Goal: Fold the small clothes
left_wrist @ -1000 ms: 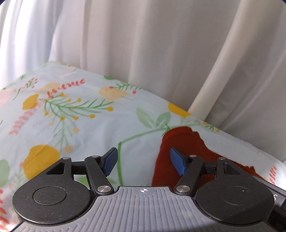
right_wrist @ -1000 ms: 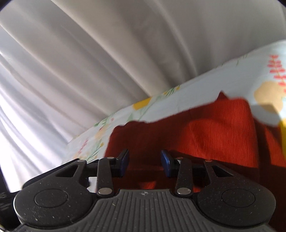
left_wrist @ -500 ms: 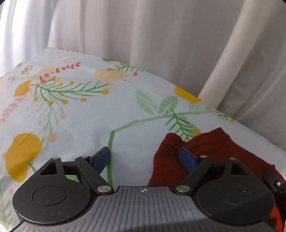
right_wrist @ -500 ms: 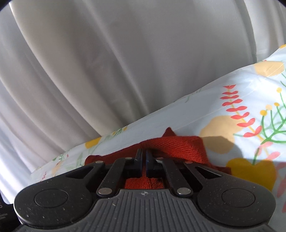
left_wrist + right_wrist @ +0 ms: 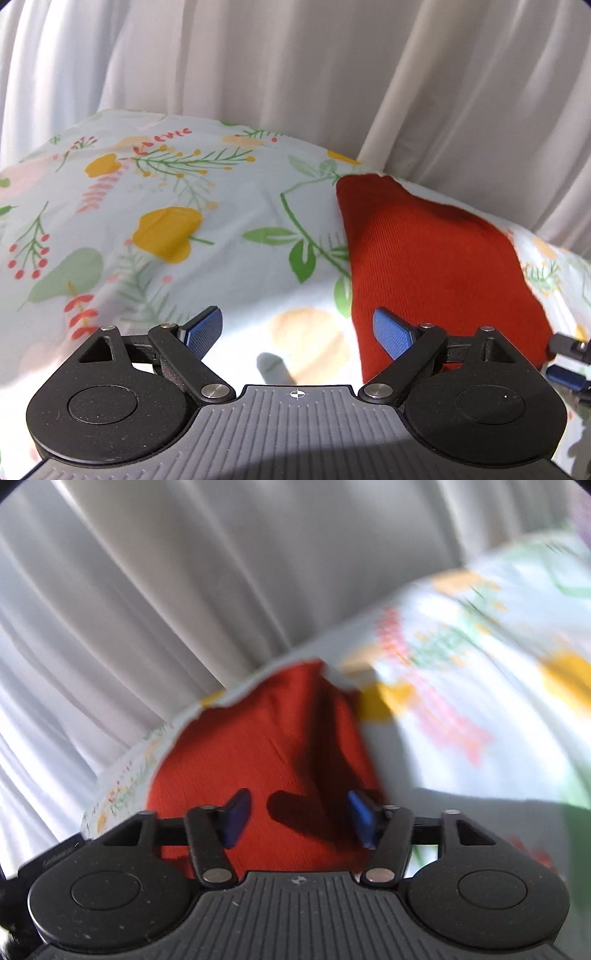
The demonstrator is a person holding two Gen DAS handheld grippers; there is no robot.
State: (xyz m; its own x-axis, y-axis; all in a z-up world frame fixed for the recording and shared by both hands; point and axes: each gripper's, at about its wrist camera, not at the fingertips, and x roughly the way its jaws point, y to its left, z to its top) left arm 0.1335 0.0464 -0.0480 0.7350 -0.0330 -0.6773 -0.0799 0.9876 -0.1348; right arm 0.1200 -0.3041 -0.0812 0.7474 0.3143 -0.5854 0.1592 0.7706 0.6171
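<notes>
Left wrist view: the left gripper point(image 5: 297, 328) has its jaws spread wide and opening, nothing between them, above one floral sheet point(image 5: 155, 236). One red knit garment point(image 5: 436, 266) lies flat on the sheet's right part, behind the right blue pad point(image 5: 392, 334). Right wrist view: the right gripper point(image 5: 299, 818) is partly spread and opening, empty, over the same garment point(image 5: 258, 746). One white curtain point(image 5: 166, 590) hangs behind.

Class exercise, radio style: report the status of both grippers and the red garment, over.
Left gripper opening, nothing between pads. Right gripper opening, not gripping. Red garment lying on floral sheet. Nothing in the way.
</notes>
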